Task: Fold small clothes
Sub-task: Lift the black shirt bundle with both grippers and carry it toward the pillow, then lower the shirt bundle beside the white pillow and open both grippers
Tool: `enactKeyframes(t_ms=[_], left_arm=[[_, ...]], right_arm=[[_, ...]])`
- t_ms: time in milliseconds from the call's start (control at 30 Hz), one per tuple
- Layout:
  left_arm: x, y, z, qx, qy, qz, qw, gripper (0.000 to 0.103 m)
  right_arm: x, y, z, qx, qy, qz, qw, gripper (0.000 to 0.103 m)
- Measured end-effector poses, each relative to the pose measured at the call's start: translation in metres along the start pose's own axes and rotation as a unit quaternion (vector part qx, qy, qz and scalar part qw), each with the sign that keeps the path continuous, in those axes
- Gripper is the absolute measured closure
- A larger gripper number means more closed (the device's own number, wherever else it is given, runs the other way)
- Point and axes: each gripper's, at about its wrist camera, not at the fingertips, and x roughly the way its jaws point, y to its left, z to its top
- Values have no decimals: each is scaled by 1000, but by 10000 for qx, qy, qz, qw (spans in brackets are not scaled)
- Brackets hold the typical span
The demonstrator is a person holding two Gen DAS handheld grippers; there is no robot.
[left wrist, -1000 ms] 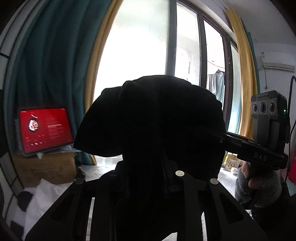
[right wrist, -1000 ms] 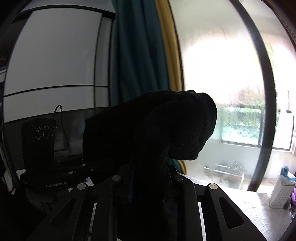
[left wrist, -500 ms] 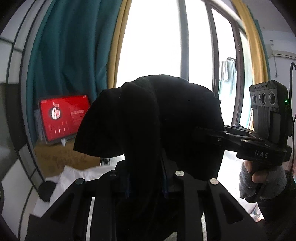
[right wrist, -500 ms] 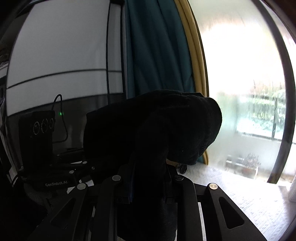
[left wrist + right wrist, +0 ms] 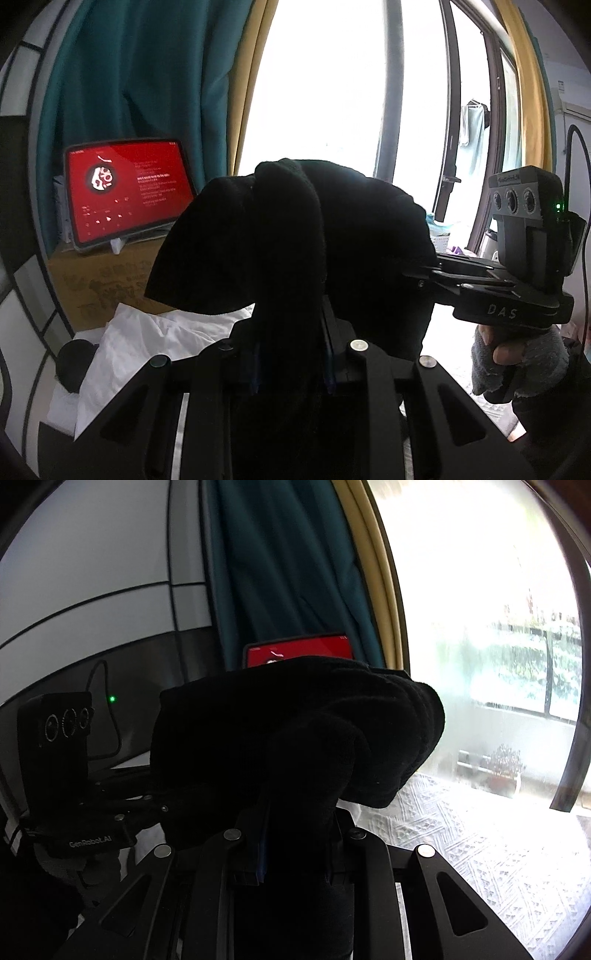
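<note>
Both views have tipped down since a second ago: tablet (image 5: 127, 192) and white bedding (image 5: 147, 343) sit higher in frame now. We hold the black garment (image 5: 295, 240) aloft, left gripper (image 5: 291, 354) and right gripper (image 5: 299, 845) each with jaws clamped on a bunched edge. Cloth spans 9-to-3 between our hands, neither nearer. Patterned bed cover (image 5: 480, 849) lies below at 4 o'clock; we'd judge the lay-down goes there.
</note>
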Motion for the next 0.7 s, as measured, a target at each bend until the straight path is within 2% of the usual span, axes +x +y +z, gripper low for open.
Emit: enactKeyframes(t_ms=[233, 333, 600, 700], left_arm=[[35, 4, 3, 49, 320, 58, 9995, 80], [49, 11, 4, -83, 468, 146, 9988, 80], [76, 38, -3, -350, 849, 583, 9941, 80], [87, 45, -9, -407, 1050, 672, 9914, 80]], right_arm=[[41, -37, -6, 419, 296, -27, 9987, 81], [57, -48, -11, 557, 421, -10, 9976, 81], [112, -88, -25, 1123, 908, -31, 9895, 81], [122, -99, -37, 1276, 1027, -8, 9865, 81]])
